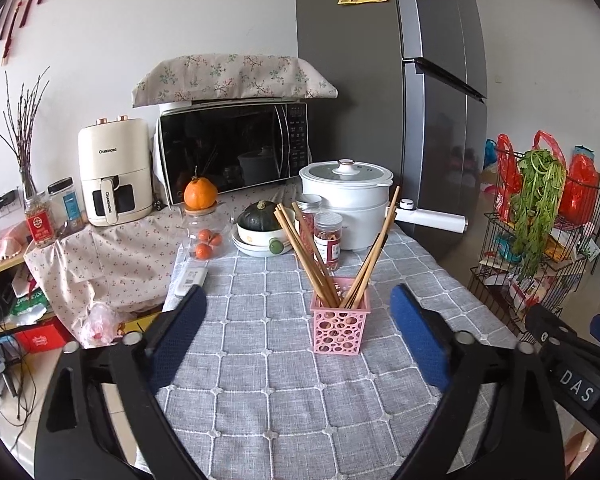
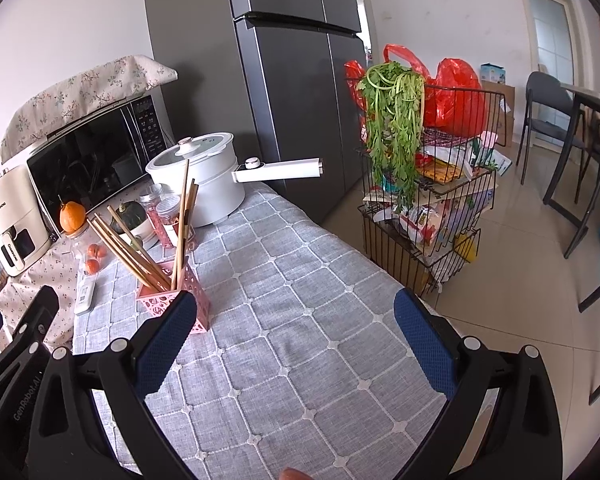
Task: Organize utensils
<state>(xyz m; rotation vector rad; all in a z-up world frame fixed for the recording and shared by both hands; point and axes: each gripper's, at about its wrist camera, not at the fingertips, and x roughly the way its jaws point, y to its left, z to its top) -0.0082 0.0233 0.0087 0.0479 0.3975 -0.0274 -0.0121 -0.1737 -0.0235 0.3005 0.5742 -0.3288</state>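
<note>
Both sets of fingers spread wide, empty: left gripper [image 1: 296, 312] facing pink holder [image 1: 340, 326], chopsticks [image 1: 312, 256] fanned inside, upright for reach.

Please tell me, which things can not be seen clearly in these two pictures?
- Bottom of the pink holder: right wrist view, hidden behind a finger of the right tool.
- Lower ends of the chopsticks: both views, hidden inside the holder, so they cannot be counted surely.
- Labels on the jars: left wrist view, too small to read.
- Left tool: open, holds nothing.
</note>
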